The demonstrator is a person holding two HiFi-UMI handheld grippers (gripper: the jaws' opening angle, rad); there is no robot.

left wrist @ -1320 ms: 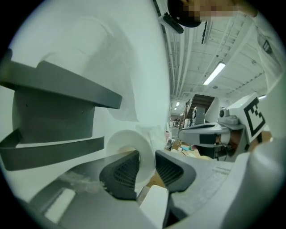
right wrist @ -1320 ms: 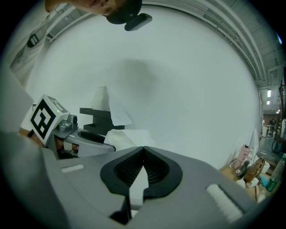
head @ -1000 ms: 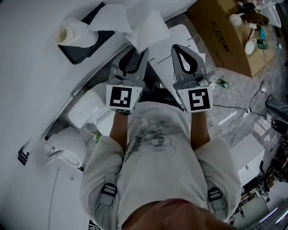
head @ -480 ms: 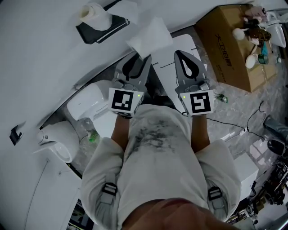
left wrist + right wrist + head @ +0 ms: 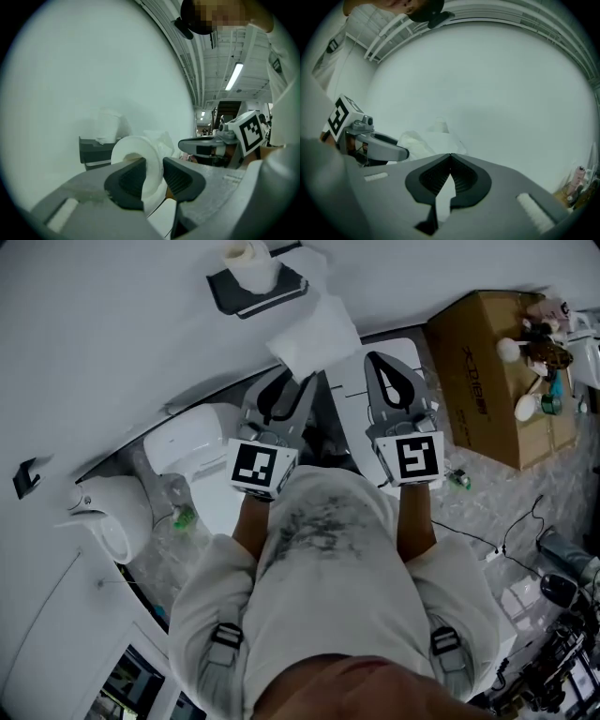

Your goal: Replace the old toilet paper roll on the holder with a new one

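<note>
Holder (image 5: pixel 281 289) carries old roll (image 5: pixel 251 261). I have left gripper (image 5: pixel 153 171) clamped on side of new toilet paper roll (image 5: pixel 136 157); right gripper (image 5: pixel 450 155) pinched closed, empty. Cardboard box (image 5: pixel 478 371) holds small items.

Holder (image 5: pixel 93 150) half hidden behind roll (image 5: pixel 138 143), items (image 5: pixel 534 348) on box (image 5: pixel 478 371) indistinct

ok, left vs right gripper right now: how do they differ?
1. Fingers: the grey left gripper has them part-open; the grey right gripper has them fully closed.
2. Load: the left gripper clamps the wall of a white toilet paper roll; the right gripper holds nothing.
Shared: same grey build, side by side, both aimed at the white wall.
</note>
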